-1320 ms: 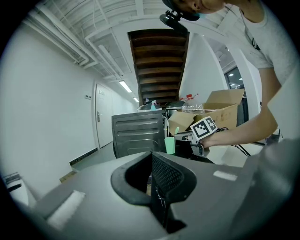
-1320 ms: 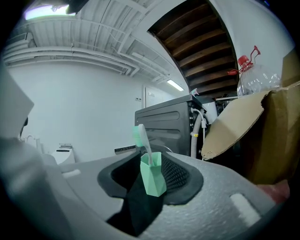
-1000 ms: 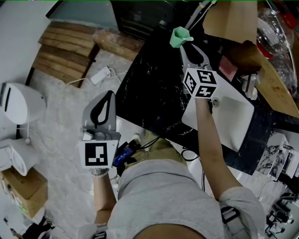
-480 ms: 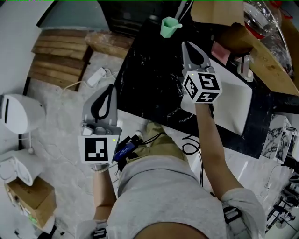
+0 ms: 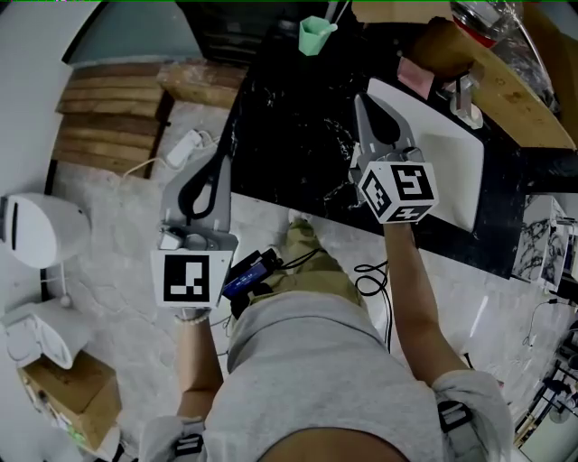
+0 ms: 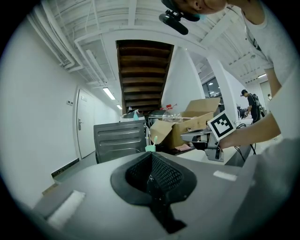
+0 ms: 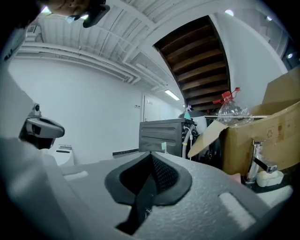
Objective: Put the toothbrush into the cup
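A pale green cup [image 5: 312,36] stands at the far end of the black marble counter [image 5: 289,135], with a toothbrush [image 5: 338,13] sticking up out of it. My right gripper [image 5: 364,101] hovers over the counter beside the sink, well short of the cup, shut with nothing between its jaws. My left gripper [image 5: 218,162] hangs off the counter's left edge over the floor, also shut and empty. The left gripper view shows the cup [image 6: 150,148] and toothbrush [image 6: 155,139] far ahead, and the right gripper's marker cube [image 6: 220,125]. The cup [image 7: 163,146] appears small in the right gripper view.
A white sink basin [image 5: 452,171] with a faucet [image 5: 462,99] lies right of my right gripper. A pink item [image 5: 414,77] and cardboard boxes [image 5: 397,9] crowd the counter's far side. Wooden pallets [image 5: 113,108], a power strip [image 5: 190,144] and a white appliance [image 5: 36,226] sit on the floor at left.
My right gripper was open beside the cup; it has shut and drawn back toward the person, empty. The left gripper drifted slightly up toward the counter's edge.
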A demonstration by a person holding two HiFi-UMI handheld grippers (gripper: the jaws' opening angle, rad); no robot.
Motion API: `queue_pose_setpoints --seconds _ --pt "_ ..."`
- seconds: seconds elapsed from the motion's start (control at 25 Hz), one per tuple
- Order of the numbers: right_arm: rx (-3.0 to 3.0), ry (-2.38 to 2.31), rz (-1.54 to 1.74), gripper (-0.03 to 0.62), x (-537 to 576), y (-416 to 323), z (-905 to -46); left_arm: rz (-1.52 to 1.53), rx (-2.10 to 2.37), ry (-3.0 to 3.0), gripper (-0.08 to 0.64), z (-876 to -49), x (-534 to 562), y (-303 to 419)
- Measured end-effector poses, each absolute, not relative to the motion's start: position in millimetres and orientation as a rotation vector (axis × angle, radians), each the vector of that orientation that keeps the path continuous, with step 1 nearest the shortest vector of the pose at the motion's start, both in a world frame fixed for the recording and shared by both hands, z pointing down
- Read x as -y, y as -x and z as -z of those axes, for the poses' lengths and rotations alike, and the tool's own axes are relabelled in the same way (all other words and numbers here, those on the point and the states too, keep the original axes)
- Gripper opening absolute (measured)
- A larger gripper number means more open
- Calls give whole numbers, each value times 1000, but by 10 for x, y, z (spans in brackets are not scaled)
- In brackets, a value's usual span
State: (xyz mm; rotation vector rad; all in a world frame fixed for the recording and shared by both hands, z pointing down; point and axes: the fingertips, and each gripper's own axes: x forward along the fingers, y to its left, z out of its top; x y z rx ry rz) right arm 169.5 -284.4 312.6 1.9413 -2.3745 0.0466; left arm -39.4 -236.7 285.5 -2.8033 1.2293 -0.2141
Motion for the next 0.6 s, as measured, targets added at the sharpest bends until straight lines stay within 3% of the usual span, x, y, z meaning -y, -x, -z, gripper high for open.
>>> queue_pose_setpoints --seconds 0.6 --pt "2356 -1987 -13 -9 1821 -1577 -2916 194 -1098 2818 11 -2782 1968 413"
